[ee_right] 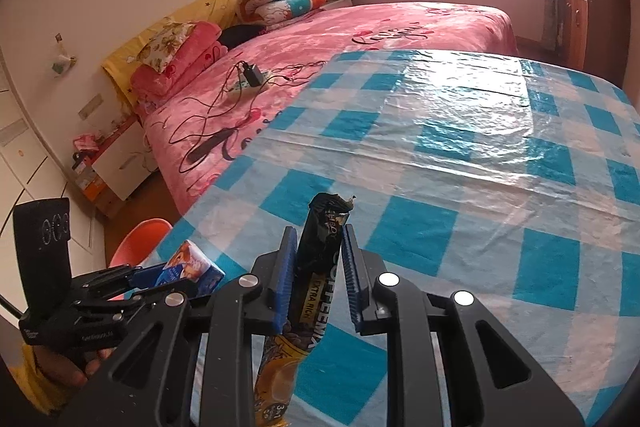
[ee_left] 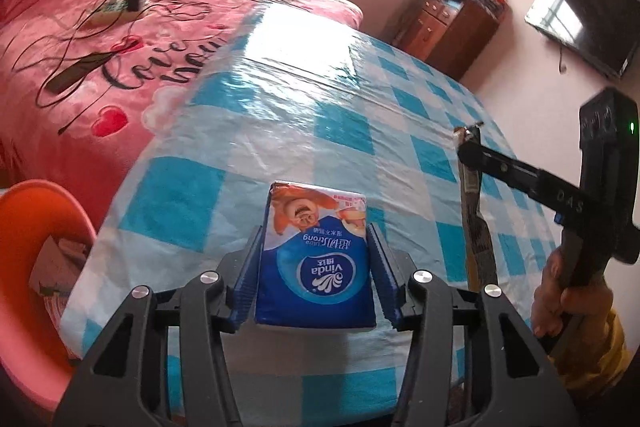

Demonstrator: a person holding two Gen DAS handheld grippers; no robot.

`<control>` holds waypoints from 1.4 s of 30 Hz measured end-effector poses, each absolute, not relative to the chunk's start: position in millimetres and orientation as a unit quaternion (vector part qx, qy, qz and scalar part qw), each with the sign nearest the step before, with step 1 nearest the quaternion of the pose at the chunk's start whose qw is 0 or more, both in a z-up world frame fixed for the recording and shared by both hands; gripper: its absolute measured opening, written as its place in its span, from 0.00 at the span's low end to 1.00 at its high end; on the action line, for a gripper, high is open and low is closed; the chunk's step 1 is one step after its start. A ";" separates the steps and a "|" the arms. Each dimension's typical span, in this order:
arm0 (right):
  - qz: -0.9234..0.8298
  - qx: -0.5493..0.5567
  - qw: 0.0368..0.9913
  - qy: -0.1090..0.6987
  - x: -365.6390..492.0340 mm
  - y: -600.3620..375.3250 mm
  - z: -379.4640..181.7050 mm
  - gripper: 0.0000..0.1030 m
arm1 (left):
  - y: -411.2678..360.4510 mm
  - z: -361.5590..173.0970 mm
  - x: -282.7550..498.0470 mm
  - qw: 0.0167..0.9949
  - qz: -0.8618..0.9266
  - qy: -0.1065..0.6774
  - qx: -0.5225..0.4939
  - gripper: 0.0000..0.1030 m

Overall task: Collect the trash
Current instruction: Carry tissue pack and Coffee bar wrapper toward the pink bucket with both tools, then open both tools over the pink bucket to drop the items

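Note:
My left gripper [ee_left: 316, 259] is shut on a blue Vinda tissue pack [ee_left: 316, 251] and holds it above the checked tablecloth [ee_left: 320, 131]. The pack also shows in the right wrist view [ee_right: 192, 269]. My right gripper [ee_right: 320, 267] is shut on a black and gold coffee-mix sachet [ee_right: 320, 267], which hangs down between the fingers. The sachet also shows in the left wrist view [ee_left: 474, 211], at the right over the table. An orange bin [ee_left: 36, 267] with paper scraps inside stands at the table's left edge, below my left gripper.
A pink bed [ee_right: 360, 39] with a power strip [ee_right: 248, 79] and cables lies beyond the table. A wooden cabinet [ee_left: 452, 27] and a wall TV [ee_left: 580, 23] are at the far right. The orange bin's rim [ee_right: 140, 239] shows left of the table.

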State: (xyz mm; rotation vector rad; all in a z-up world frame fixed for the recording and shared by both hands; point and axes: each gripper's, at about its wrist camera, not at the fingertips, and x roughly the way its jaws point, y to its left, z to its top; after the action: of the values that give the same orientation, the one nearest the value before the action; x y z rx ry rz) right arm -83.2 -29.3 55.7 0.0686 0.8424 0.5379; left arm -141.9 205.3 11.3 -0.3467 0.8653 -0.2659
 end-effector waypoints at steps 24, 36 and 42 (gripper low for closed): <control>0.422 0.013 0.805 0.417 -88.3 132.8 71.6 0.21 | 368.5 0.0 -197.9 0.886 0.073 0.379 -0.257 0.50; 0.477 -0.010 0.776 0.412 -92.9 238.2 62.0 0.20 | 415.7 -32.3 -216.7 0.864 0.123 0.389 -0.297 0.50; 0.475 -0.004 0.747 0.466 -82.5 269.4 30.7 0.42 | 429.1 -46.7 -221.1 0.853 0.142 0.393 -0.311 0.51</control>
State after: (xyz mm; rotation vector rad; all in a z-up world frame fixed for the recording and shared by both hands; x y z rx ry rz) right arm -82.5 269.4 30.7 -0.0091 1.0192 1.0391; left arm -221.1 429.1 -46.7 -0.6543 0.8278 0.2995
